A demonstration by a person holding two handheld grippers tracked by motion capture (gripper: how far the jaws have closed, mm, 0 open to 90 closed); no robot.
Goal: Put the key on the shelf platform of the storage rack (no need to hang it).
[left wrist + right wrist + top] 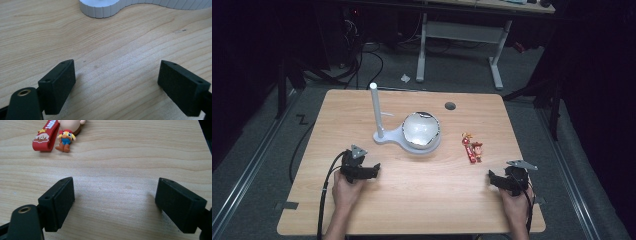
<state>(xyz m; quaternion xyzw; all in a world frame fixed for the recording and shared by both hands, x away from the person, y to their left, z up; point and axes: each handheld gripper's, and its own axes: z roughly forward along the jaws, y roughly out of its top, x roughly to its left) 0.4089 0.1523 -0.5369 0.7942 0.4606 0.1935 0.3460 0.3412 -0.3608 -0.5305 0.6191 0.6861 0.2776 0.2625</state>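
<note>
On table: red-strap keychain (46,136) w/ small cowboy figure, prob. rubber.

Lab or workroom, grey carpet floor (257,150); trailing cables (362,60), height-adjustable desk frame (459,37)

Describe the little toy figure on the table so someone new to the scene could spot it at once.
On the wooden table, look right of the shiny bowl on the white stand. There, ahead of the right tongs, lies the cartoon figure beside a red strap. It is the table's one multicoloured item.
</note>
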